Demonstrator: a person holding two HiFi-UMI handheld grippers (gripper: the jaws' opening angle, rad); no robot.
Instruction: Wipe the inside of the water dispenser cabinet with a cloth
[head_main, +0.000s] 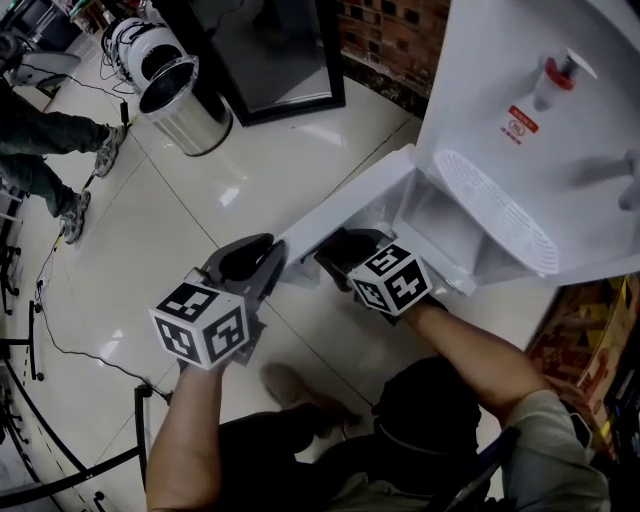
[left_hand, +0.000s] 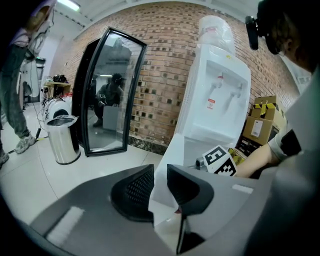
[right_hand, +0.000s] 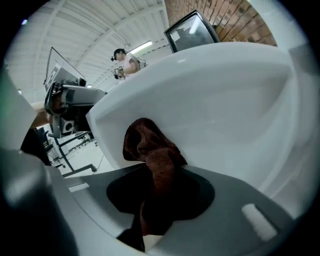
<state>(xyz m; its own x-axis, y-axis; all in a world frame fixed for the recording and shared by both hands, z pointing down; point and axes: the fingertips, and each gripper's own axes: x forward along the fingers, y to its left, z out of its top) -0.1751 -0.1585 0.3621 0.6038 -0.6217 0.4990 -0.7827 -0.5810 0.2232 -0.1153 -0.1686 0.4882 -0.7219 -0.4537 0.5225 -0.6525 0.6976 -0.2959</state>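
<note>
Cloth (right_hand: 150, 147), a dark reddish-brown terry wad, is sitting clamped in your right gripper (right_hand: 160, 200) at mid-frame, bunching up against the white inner wall of the cabinet (right_hand: 215, 110). You are working the wiping step while your left gripper (left_hand: 160, 186) is pinching the edge of the open cabinet door (left_hand: 173, 150), lower centre; next, I judge, you are needing a firm, flat sweep along that wall

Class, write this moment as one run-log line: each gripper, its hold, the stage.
left gripper: shut on cabinet door | right gripper: shut on cloth | cloth: against inner cabinet wall | stage: wiping
</note>
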